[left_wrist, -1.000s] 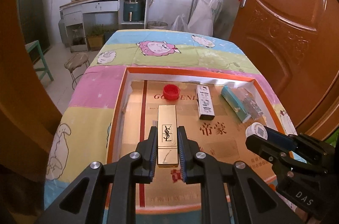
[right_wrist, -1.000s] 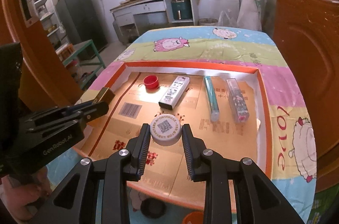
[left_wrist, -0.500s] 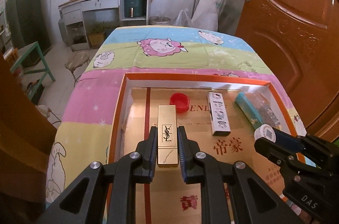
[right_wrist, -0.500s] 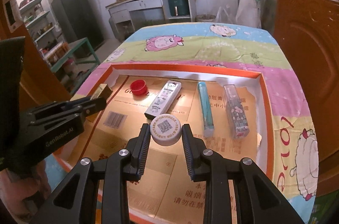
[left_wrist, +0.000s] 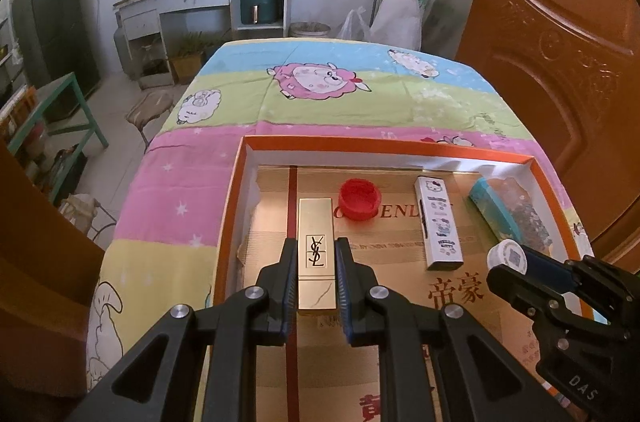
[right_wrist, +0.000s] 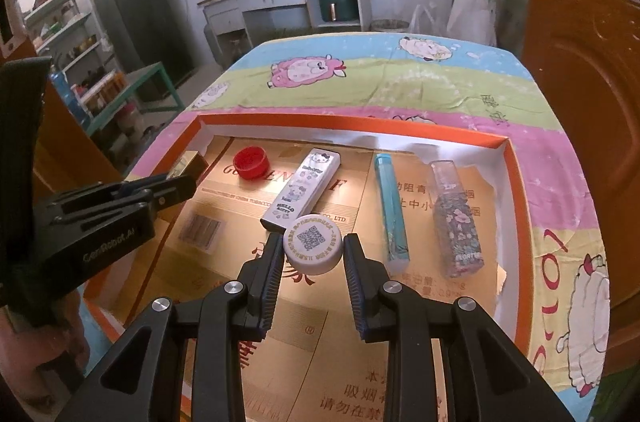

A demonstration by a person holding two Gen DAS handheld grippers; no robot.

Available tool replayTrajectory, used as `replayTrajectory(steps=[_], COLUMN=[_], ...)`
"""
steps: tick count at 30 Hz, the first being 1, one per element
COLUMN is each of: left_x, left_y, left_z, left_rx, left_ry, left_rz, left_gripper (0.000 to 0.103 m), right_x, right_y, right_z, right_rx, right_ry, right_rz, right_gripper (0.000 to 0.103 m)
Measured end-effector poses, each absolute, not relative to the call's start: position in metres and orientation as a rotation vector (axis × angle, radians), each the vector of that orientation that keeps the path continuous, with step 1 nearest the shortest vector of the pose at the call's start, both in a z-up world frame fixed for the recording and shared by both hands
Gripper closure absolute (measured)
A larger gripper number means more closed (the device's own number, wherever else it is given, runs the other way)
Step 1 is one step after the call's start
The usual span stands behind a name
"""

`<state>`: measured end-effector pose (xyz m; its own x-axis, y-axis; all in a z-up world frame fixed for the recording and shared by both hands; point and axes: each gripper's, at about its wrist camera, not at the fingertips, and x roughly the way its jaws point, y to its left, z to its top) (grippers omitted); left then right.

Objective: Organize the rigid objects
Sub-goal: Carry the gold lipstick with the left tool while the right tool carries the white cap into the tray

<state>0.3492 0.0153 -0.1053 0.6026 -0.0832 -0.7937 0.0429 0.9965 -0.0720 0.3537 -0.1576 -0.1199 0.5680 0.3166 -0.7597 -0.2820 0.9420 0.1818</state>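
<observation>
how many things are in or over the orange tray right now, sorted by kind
Bottle caps: 2, the red cap lying in the orange tray, the white cap held in the right gripper
Long boxes or tubes: 4, the gold box held in the left gripper, the white cartoon box, the teal tube, the clear flowered tube
Total: 6

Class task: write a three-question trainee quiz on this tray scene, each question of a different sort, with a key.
1. True or false: the left tool grips the gold box.
2. What does the right tool hold? A red cap B white QR cap C teal tube
3. Fill in: the red cap lies inside the orange-rimmed ____.

Key: 1 true; 2 B; 3 tray.
</observation>
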Motion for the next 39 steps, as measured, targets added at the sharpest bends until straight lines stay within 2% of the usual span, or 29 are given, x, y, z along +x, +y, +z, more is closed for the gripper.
replayTrajectory(steps=[39], left_x=[0.362], left_y=[0.017], left_z=[-0.125], left_rx=[-0.036], left_ry=[0.966], left_rz=[-0.061], left_gripper=[0.085], right_x=[0.365], right_y=[-0.151], right_z=[-0.137], right_rx=[0.009], right_ry=[0.946], right_rz=[0.349], right_gripper=[0.072])
